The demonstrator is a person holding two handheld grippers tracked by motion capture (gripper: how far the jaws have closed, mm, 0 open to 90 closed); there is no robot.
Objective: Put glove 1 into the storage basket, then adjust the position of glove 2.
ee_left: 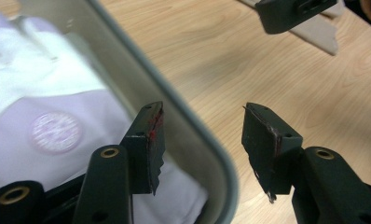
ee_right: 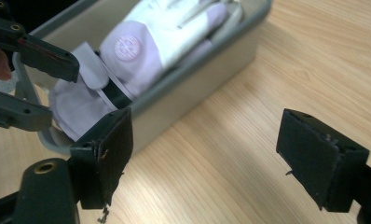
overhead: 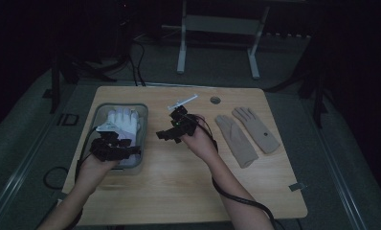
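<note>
Seen from the high view, we find both forearms reaching in from six o'clock over the wooden worktop (overhead: 179, 182). The left gripper (overhead: 113, 147) hangs low over the near end of the grey tray (overhead: 100, 111), its hand turned toward one o'clock; the right gripper (overhead: 172, 129) is raised near the middle of the worktop, wrist cocked so that it points toward nine o'clock at the tray, a black cable trailing back along the forearm. In the left gripper view we see its jaws standing apart with nothing between them, one over the tray's rim and glove, the other over bare wood. In the right gripper view we see its jaws wide apart too, empty, hovering over wood just short of the tray's side wall. The white glove (overhead: 123, 122) lies inside the tray, at about nine o'clock from the worktop's centre, fingers toward twelve o'clock. Up close we make out white fingers, a pale lilac back, a round embossed badge (ee_left: 54, 131) and a dark band at the cuff. A pair of beige gloves (overhead: 246, 134) lies flat at three o'clock, well apart from the tray, fingers also toward twelve. The room beyond the worktop is dark.
</note>
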